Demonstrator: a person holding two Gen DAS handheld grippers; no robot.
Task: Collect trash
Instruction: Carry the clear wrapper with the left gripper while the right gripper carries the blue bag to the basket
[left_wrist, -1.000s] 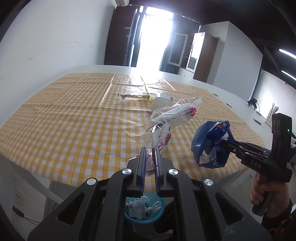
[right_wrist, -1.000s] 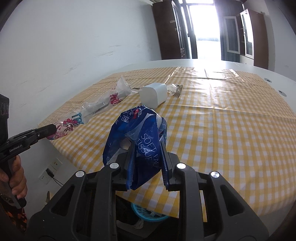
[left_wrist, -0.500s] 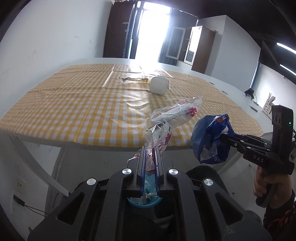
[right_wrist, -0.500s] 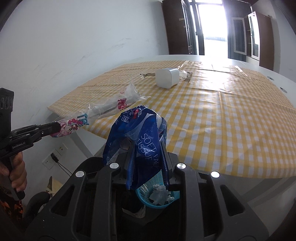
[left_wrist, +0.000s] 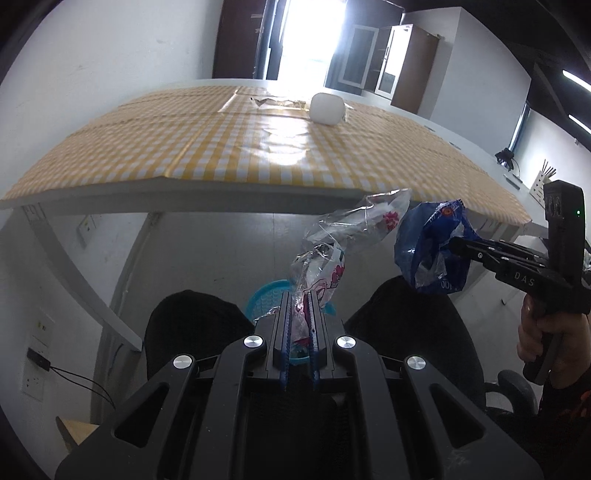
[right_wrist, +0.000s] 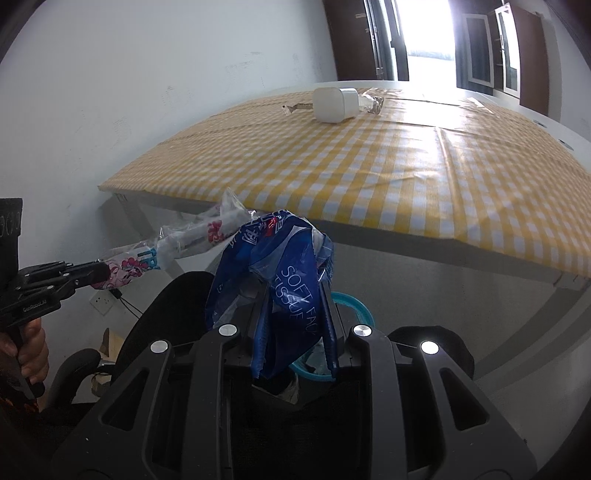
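On the left, the left gripper (left_wrist: 299, 295) has its jaws pinched nearly together on a clear plastic wrapper (left_wrist: 332, 254) with pink print; the wrapper's near end is clamped between the pads and the rest stands up beyond the tips. Below it sits a blue basket (left_wrist: 271, 290), between two black chairs (left_wrist: 192, 325). To the right, the right gripper (right_wrist: 295, 291) holds a blue tissue bag (right_wrist: 280, 266), jaws partly closed on its crumpled middle, the bag bulging above them. Far off, a white container (right_wrist: 334, 103) lies on the checked tablecloth (right_wrist: 369, 166).
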